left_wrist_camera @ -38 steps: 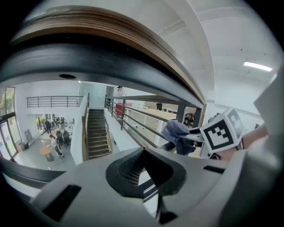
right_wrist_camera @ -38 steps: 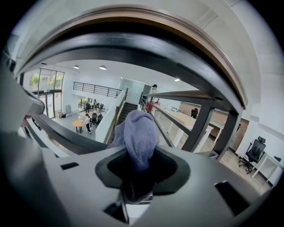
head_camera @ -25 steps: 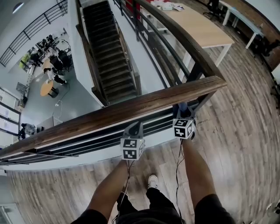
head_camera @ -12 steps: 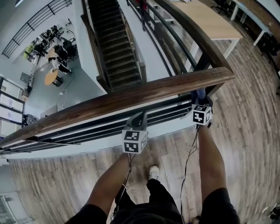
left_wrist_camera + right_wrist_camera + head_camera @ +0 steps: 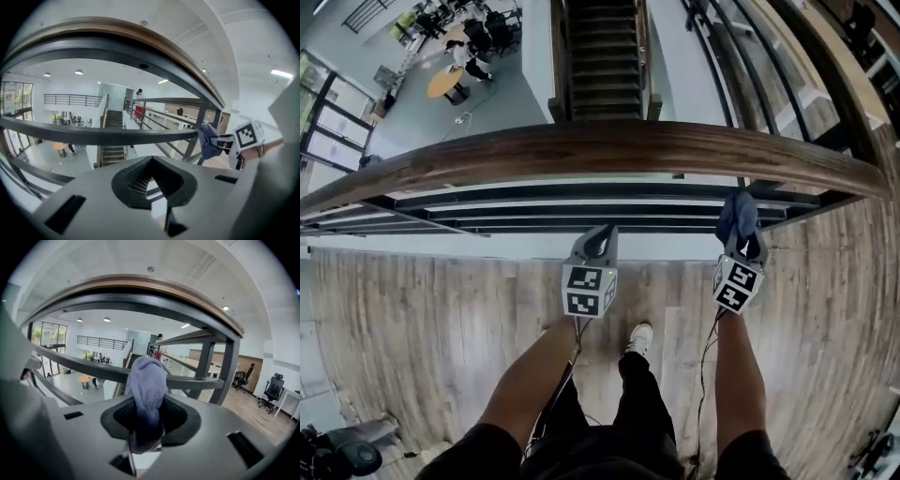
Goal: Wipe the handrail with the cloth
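Pinching the blue cloth (image 5: 737, 217), the right tool (image 5: 739, 242) has slid back from the corner of the handrail (image 5: 581, 147) and sits below it, apparently clear of the wood, so wiping has paused; the left tool (image 5: 598, 242) is pressed together, empty.

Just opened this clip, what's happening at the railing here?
A person stands at a wooden handrail, one gripper in each hand. The right gripper has its jaws shut on a blue cloth, held below the rail and not touching its top. The left gripper is shut and empty, low beside it.
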Demonstrator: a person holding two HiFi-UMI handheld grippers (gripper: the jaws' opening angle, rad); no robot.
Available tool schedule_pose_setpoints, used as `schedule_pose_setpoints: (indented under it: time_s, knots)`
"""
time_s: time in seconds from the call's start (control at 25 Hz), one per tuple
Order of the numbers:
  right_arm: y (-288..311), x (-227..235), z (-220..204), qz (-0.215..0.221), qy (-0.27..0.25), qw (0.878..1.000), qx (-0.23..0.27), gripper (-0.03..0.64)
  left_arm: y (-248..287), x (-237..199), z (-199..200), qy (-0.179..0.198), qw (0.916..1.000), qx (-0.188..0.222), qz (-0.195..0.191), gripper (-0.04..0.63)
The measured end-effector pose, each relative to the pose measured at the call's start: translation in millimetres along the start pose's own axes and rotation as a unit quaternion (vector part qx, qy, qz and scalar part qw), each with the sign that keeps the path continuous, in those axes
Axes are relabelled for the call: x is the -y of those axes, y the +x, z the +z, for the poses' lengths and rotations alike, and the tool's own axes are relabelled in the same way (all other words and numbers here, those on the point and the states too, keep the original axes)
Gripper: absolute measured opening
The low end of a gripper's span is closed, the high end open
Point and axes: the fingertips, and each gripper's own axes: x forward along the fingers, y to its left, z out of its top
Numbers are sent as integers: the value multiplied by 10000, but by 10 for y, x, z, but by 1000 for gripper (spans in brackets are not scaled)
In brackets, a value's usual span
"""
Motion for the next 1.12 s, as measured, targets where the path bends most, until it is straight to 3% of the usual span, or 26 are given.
schedule_pose_setpoints:
  time_s: [0.24, 0.44, 0.68, 0.92, 1.12]
  knots:
    - [-243, -2058, -152, 829, 238, 9960, -220, 112, -785, -1389, -521, -319, 9975, -130, 621, 3]
    - [-386, -3876, -83, 1584, 72, 9869, -315, 114, -1527, -2523, -918, -579, 9921, -165, 1096, 3]
    - [-558, -6010, 90, 2260, -120, 9735, -330, 114, -2241, -3913, -1102, -836, 9846, 51, 1532, 3]
    - [-627, -7731, 363, 2792, -439, 9590, -182, 113, -2791, -5171, -1183, -682, 9793, 94, 1902, 3]
    - [-680, -8738, 395, 2997, -892, 9498, -81, 114, -3082, -5865, -1225, -671, 9749, 168, 2117, 3]
